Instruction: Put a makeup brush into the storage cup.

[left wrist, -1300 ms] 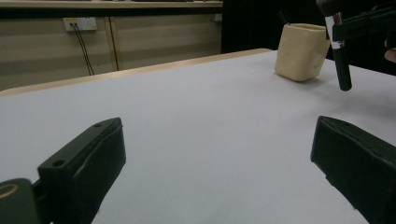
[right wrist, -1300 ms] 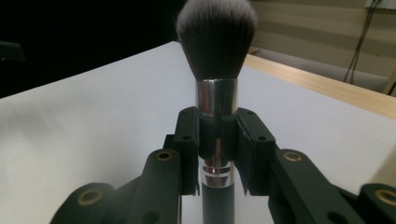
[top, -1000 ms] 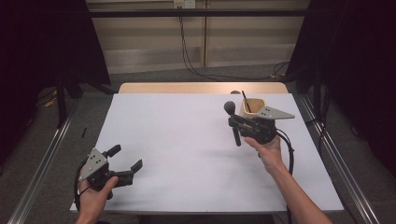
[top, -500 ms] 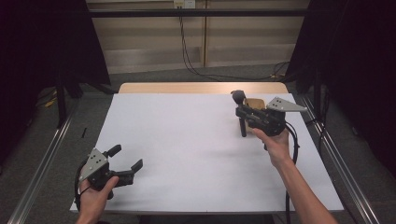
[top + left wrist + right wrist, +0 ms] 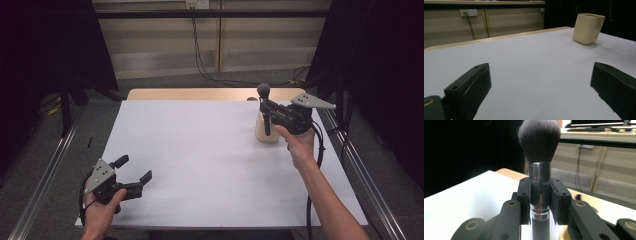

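White sheet covers the table (image 5: 200,150); a strip of bare wood shows along its far edge. Dark curtains on both sides, pale wall panels behind with cables hanging down.

Count on the table: one cream holder cup (image 5: 265,132), squarish with rounded corners, standing upright near the far right corner. One thin dark stick pokes above its rim in the left gripper view. No other loose items on the sheet.

One makeup brush (image 5: 265,107): dark domed bristle head, shiny silver ferrule, dark handle. It stands upright, bristles up, directly over the cup; the handle runs down in front of the cup in the high view. Whether its lower end touches the cup cannot be told.

Two grippers, one per hand.
- Right gripper (image 5: 272,114): raised over the cup, jaws clamped on the brush at the ferrule, one pad on each side, seen plainly in the right gripper view.
- Left gripper (image 5: 135,175): low at the near left corner of the table, well apart from the cup, jaws spread wide with nothing between them, pointing toward the cup.
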A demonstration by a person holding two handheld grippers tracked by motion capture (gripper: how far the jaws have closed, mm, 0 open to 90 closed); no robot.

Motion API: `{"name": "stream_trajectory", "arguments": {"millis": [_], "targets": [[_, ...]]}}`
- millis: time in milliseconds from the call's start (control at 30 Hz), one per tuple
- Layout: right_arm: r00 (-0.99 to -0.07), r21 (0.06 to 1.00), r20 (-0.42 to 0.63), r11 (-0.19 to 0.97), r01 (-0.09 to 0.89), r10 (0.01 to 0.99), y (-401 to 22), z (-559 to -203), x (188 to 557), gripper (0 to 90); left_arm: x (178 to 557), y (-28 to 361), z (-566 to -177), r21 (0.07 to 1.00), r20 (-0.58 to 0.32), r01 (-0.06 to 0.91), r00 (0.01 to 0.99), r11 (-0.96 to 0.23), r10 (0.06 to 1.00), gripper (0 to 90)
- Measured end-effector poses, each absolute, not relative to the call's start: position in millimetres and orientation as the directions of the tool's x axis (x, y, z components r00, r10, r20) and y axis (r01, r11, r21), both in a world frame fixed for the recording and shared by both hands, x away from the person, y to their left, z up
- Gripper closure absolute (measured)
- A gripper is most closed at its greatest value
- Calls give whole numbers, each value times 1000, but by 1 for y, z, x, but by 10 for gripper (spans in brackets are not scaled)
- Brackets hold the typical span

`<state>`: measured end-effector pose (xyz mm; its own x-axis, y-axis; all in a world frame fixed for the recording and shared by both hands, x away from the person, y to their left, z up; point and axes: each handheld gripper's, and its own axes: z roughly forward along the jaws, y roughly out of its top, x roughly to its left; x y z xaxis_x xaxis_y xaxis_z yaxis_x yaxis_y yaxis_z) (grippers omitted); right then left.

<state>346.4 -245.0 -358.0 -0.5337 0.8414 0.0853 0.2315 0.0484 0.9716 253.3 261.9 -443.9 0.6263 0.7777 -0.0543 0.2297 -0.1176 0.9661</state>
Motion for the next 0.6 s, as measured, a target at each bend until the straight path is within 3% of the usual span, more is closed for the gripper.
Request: {"name": "stream_trajectory", "arguments": {"millis": [600], "targets": [[-456, 977, 71, 30, 210, 887, -264, -337, 371, 719, 254, 261, -444, 965, -48, 231, 628, -127, 777, 31]]}}
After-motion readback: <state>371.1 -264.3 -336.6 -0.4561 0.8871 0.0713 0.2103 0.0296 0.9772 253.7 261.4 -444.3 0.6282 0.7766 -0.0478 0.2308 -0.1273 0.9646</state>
